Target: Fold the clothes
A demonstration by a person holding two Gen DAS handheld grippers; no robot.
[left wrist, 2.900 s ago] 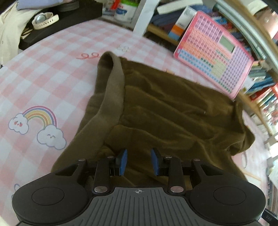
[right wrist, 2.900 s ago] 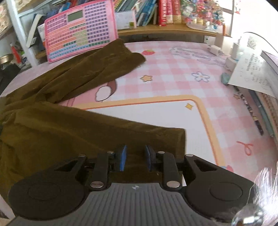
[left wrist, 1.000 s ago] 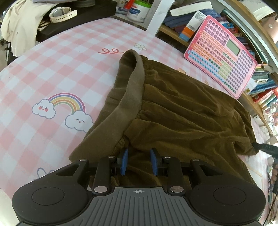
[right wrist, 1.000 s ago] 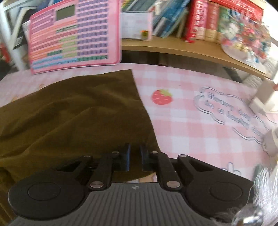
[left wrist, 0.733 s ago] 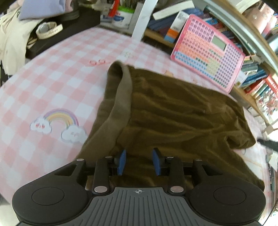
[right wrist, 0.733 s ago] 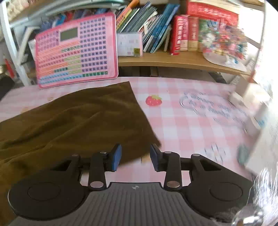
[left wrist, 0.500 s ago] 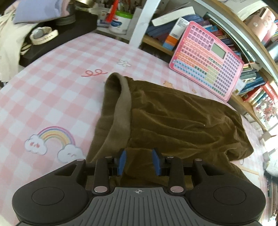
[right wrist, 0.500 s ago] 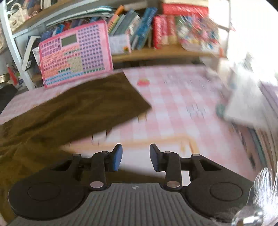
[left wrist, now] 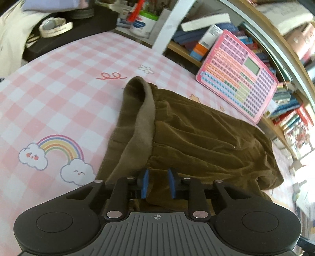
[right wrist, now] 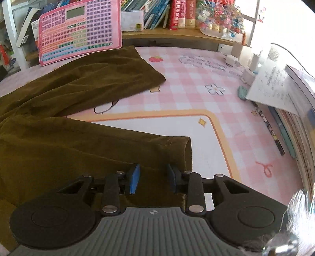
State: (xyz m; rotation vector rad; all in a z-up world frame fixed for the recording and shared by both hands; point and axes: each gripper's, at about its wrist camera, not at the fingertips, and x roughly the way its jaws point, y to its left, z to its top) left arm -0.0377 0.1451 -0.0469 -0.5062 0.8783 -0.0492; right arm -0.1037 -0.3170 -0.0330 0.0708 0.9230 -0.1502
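Child's room: bookshelf (right wrist: 177, 17), pink toy tablet (right wrist: 78, 29), cartoon-print mat (left wrist: 59, 98).

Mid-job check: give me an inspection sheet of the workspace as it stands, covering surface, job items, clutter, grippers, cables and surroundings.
Surface: pink checked mat with rainbow, flower and strawberry prints.
Job's things: brown trousers spread on the mat, waistband turned up; two legs lie apart, near leg hem by the right gripper.
Clutter: pink keypad toy leaning at the back; papers and pens along the right edge; white watch on a black box.
Grippers: left gripper jaws open over the waist end; right gripper jaws open over the near leg, holding nothing.
Cables: white chargers at the far right; leads unclear.
Surroundings: bookshelf behind.
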